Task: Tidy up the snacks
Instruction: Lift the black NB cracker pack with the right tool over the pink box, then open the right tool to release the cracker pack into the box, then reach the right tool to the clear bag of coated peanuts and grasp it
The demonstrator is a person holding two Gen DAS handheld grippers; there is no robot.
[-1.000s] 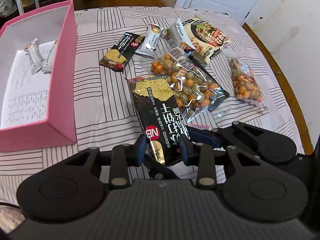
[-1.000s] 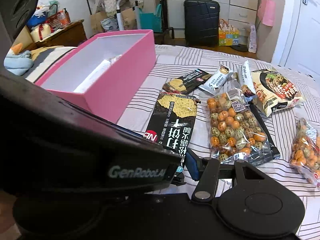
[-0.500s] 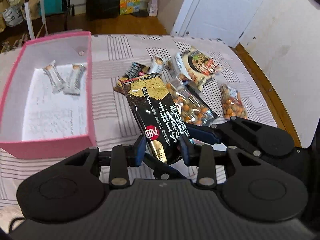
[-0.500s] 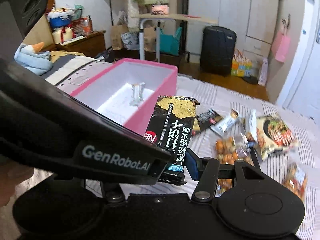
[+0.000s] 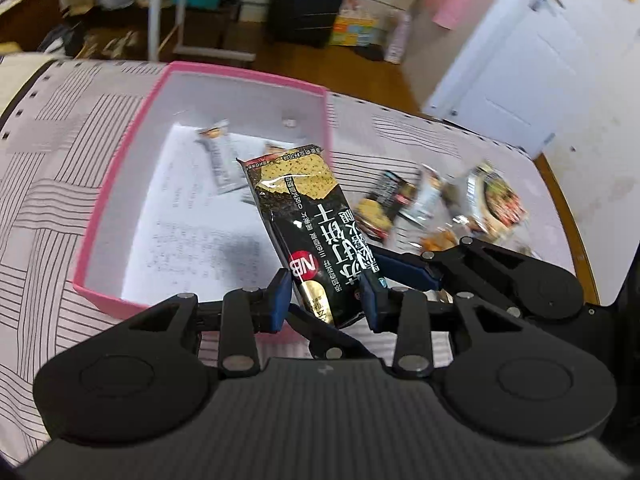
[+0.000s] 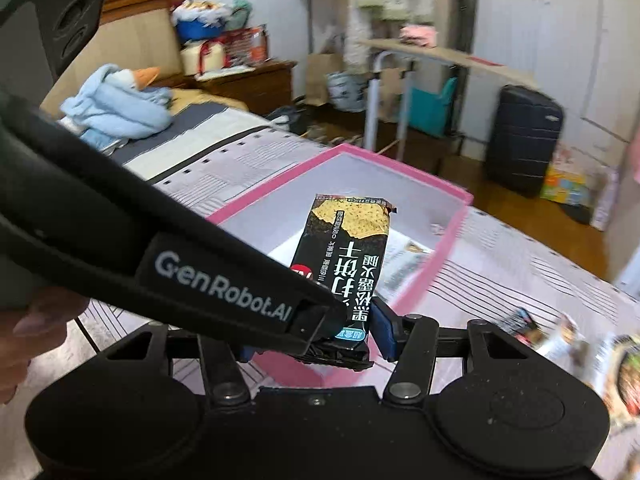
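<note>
A long black cracker packet [image 5: 316, 232] with gold print hangs tilted over the near right part of the pink box [image 5: 120, 168]. My left gripper [image 5: 325, 304] is shut on the packet's lower end, its blue pads pressing both sides. My right gripper [image 6: 314, 340] is shut on the same end [image 6: 348, 264]; its right fingertip [image 6: 382, 328] touches the packet edge, and the other is hidden behind the left gripper's housing [image 6: 180, 256]. Two small wrapped bars [image 5: 220, 156] lie on white paper inside the box [image 6: 400, 164].
More snacks lie blurred on the striped tablecloth right of the box: a small black cracker packet [image 5: 384, 204], a white bar [image 5: 428, 196] and a printed bag [image 5: 496, 196]. The round table's wooden edge [image 5: 576, 232] runs close to a white wall. A hand [image 6: 24, 336] shows at left.
Both grippers have lifted the black packet off the tablecloth and carried it left, from beside the other snacks to above the pink box. Both views have rolled and now look higher.
</note>
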